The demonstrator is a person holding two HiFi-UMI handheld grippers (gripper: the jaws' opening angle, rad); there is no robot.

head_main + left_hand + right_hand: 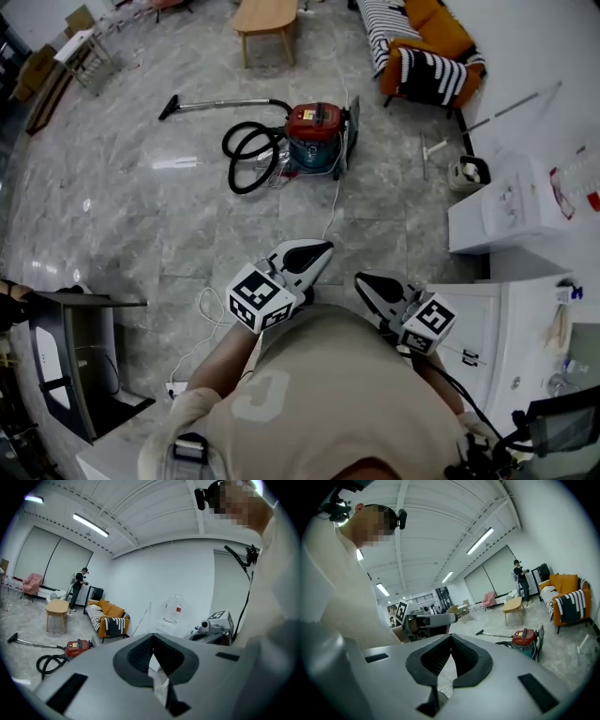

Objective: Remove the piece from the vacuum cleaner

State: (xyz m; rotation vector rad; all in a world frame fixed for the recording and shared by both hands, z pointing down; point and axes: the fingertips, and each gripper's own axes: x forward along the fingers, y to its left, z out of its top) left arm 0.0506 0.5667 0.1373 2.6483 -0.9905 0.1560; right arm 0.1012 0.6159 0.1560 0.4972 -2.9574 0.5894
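— Both tools are up at the chest. The left gripper (317, 250) has its jaws pressed together with nothing between them, and the right gripper (367, 280) is just as tightly closed and just as empty.

— So nothing's been touched. Where's the machine?

— Out on the floor, well ahead of the person: the red vacuum cleaner (316, 129), with its black hose (246, 157) coiled beside it. The wand (221, 104) lies flat, pointing away to the left. A white cord (332, 201) trails back across the tiles towards the person's feet.

— Which piece comes off?

— Can't tell from here. If it's the wand, I'd guess a stiff, light tube, smooth enough to slip in those pads, so it's best pinched near the joint where it meets the hose. The hose looks ribbed and floppy and would sag and swing rather than pull straight.

— And the body?

— It looks like the heavy part, and it may roll if tugged. I'd steady it with one tool and pull the piece with the other, close to the coupling.

— They'd need to walk over and open those jaws first.
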